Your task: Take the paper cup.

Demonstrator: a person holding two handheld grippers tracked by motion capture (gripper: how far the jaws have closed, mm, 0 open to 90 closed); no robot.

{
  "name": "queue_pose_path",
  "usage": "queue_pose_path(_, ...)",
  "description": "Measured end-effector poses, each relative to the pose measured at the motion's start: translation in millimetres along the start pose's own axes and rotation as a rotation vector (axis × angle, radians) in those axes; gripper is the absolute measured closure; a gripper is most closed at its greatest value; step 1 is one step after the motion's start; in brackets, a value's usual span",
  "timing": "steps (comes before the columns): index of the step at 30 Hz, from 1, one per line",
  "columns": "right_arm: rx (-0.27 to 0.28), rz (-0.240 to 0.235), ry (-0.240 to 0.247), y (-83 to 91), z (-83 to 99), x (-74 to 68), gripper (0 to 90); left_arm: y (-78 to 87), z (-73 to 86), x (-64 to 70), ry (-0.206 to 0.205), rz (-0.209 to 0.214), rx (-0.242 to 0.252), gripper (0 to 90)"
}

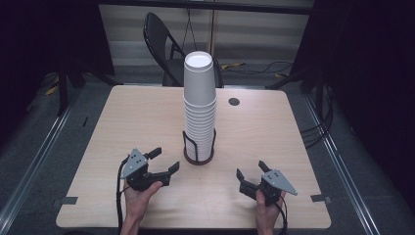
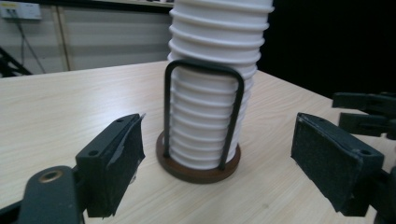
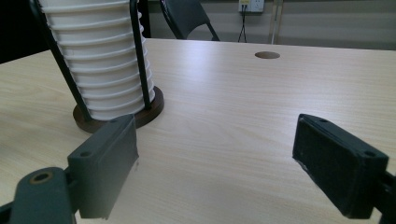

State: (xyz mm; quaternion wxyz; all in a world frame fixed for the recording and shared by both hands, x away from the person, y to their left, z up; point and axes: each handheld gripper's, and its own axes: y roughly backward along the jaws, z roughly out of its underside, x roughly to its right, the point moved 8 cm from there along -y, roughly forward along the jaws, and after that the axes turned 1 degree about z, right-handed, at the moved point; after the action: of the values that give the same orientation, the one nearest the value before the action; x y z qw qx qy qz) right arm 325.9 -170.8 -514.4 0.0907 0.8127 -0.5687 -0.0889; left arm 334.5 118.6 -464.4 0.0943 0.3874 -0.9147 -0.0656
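Black folding chair (image 1: 164, 41) behind table (image 1: 274, 132)

Light wood-grain table (image 1: 122, 122), rounded corners. A round dark holder base (image 1: 199, 157) stands on it near the centre, slightly toward the near edge, carrying a tall stack of white cups (image 1: 199, 105). A round grommet hole (image 1: 234, 102) sits toward the far edge.

The stack of cups (image 1: 199, 105) is plain white, ribbed by its rims. Its holder (image 2: 198, 168) has a dark brown base and black wire. The table (image 1: 274, 132) is pale wood grain; both grippers' pads (image 2: 125, 163) are black.
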Motion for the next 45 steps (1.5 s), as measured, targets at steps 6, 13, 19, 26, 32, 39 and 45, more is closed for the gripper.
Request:
queue_pose_path(6, -0.012, 0.015, 0.013, -0.4, 0.8, -1.4, 13.2, -1.5, -10.4, 7.1, -0.003, 0.033, 0.004, 16.2)
queue_pose_path(13, -0.019, 0.009, 0.006, -0.9, 1.0, -0.7, 13.2, -2.7, -23.7, 8.6, -0.039, 0.058, 0.013, 16.1)
queue_pose_path(19, -0.023, 0.009, 0.009, -1.3, 1.2, -1.1, 13.3, -1.7, -39.1, 8.8, -0.074, 0.059, 0.023, 17.7)
queue_pose_path(26, -0.024, 0.010, 0.013, -1.7, 1.3, -1.2, 13.3, -4.4, -61.0, 9.0, -0.108, 0.071, 0.030, 17.7)
queue_pose_path(32, -0.025, 0.012, 0.011, -1.8, 1.3, -1.1, 13.3, -5.0, -78.9, 10.2, -0.125, 0.093, 0.045, 17.6)
queue_pose_path(39, -0.027, 0.011, 0.012, -2.1, 1.3, -1.1, 13.3, -6.1, -97.2, 11.3, -0.131, 0.108, 0.054, 16.6)
queue_pose_path(45, -0.030, 0.009, 0.011, -2.5, 1.5, -1.3, 13.1, -7.5, -111.7, 10.9, -0.144, 0.126, 0.047, 18.0)
